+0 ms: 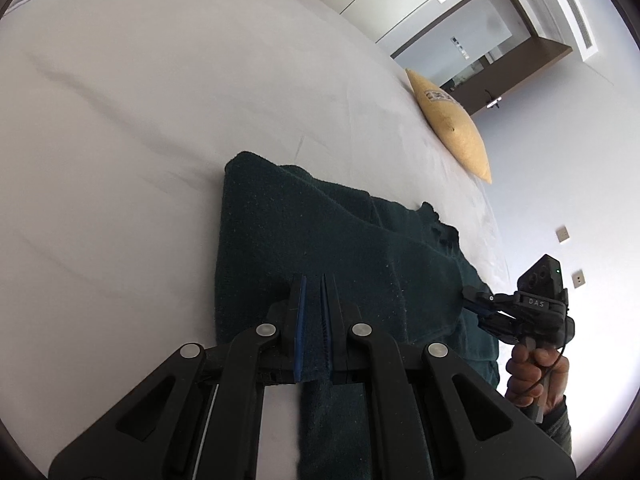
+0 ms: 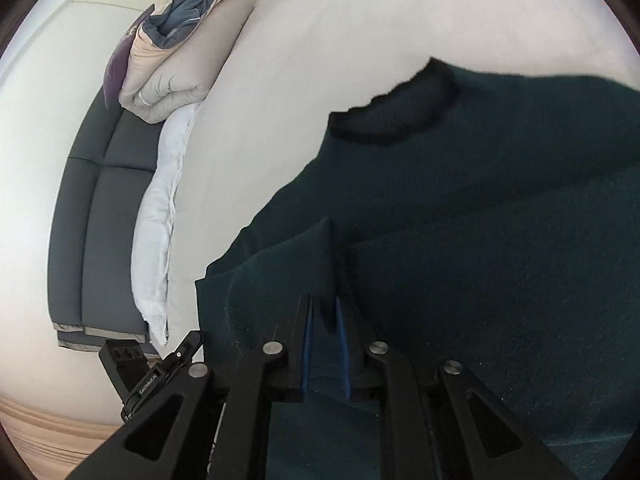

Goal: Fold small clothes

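Lying on the bed (image 1: 140,100): one dark green sweater (image 1: 304,232), partly folded, its neckline (image 2: 394,114) facing the far side of the sheet in the right wrist view.

Left gripper (image 1: 314,292): jaws drawn together on a strip of sweater fabric, which runs between the blue pads (image 1: 299,320) and back under the tool. Judged purpose: pinning or lifting one edge so the cloth stays taut for the next fold.

Right gripper (image 2: 324,308): jaws nearly together, with a raised peak of sweater fabric pinched between the blue pads (image 2: 307,344). In the left wrist view the same tool (image 1: 480,312) sits at the sweater's near right edge, held by a hand (image 1: 536,372). Judged purpose: taking up the opposite edge, so both ends can be carried over together.

Other items: yellow cushion (image 1: 452,128) at the bed's far edge; folded duvet (image 2: 168,68) with blue-grey cloth (image 2: 188,12) on top, resting on a grey sofa (image 2: 96,220).

Writing: "DAS" on the right gripper's body in the left wrist view. A label on the left gripper's body, in the right wrist view, is too small to read. Cushion patch illegible.
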Demonstrator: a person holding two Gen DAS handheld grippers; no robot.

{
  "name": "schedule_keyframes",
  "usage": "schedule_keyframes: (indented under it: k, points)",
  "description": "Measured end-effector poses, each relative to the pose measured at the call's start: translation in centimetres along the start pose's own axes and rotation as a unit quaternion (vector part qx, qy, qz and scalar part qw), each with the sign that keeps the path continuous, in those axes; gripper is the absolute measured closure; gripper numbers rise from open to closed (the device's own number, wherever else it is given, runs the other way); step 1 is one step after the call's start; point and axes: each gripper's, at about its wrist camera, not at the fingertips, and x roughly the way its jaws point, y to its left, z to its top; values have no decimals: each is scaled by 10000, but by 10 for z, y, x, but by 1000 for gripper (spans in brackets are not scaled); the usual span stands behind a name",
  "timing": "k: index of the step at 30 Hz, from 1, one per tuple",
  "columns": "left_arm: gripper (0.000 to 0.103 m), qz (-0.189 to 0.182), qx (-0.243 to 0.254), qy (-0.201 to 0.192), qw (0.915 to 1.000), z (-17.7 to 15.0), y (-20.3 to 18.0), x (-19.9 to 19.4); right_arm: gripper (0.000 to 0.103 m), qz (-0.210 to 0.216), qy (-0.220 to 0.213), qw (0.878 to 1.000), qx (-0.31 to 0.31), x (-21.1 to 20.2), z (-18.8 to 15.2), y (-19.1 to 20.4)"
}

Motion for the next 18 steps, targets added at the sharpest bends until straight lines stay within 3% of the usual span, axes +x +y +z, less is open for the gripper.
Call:
schedule_keyframes:
  k: [2, 4, 7, 9, 11, 18]
  points:
    - [97, 61, -12, 59, 10000, -1, 5, 5, 63, 150, -76, 9998, -94, 3, -5, 2]
    - [97, 55, -104, 45, 9999, 0, 11, 6, 54, 117, -36, 9995, -292, 10, -5, 12]
    - [97, 87, -157, 33, 9998, 0, 17, 7, 53, -83, 33, 9993, -357, 26, 0, 18]
    - [97, 120, -121, 47, 9998, -2, 16, 10, 64, -104, 38, 9996, -267, 32, 5, 15]
    - [97, 154, -100, 41, 9998, -2, 16, 10, 95, -182, 32, 9994, -301, 30, -3, 15]
    - [97, 188, -102, -65, 9997, 0, 11, 5, 98, -58, -529, 9981, -326, -21, -9, 16]
